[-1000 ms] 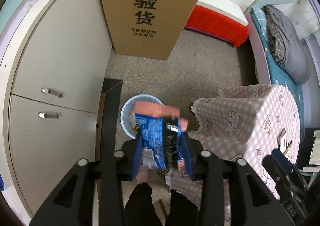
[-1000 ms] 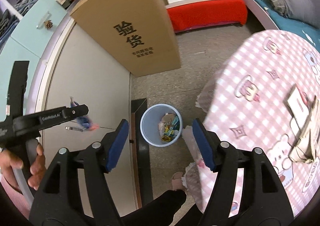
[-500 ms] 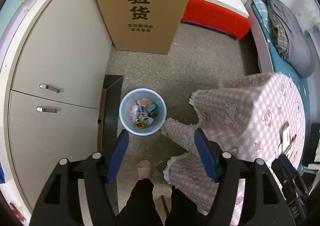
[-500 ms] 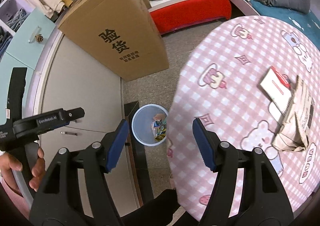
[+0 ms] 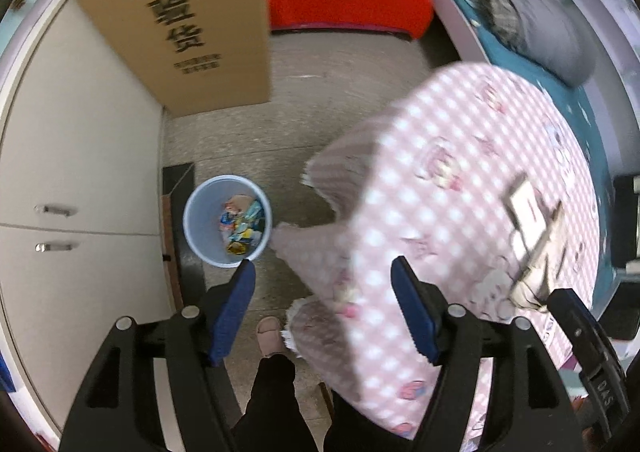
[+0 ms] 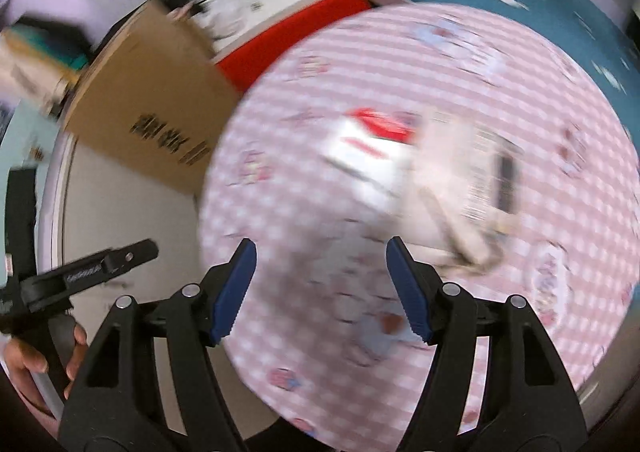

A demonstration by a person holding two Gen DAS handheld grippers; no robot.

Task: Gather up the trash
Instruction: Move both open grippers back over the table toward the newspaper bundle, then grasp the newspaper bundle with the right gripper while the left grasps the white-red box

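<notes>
both the left gripper and the right gripper are wide apart, holding nothing; wrappers lie in the round light blue plastic bin.

left gripper: black frame, blue ribbed pads, silver screws
right gripper: same build, black with blue pads
trousers: black
slipper: pink
handle lettering: white, blurred

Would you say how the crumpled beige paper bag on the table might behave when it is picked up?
The paper bag looks creased and flattened, so probably light and floppy. Its thin paper would likely buckle and crumple further rather than slip.
</notes>
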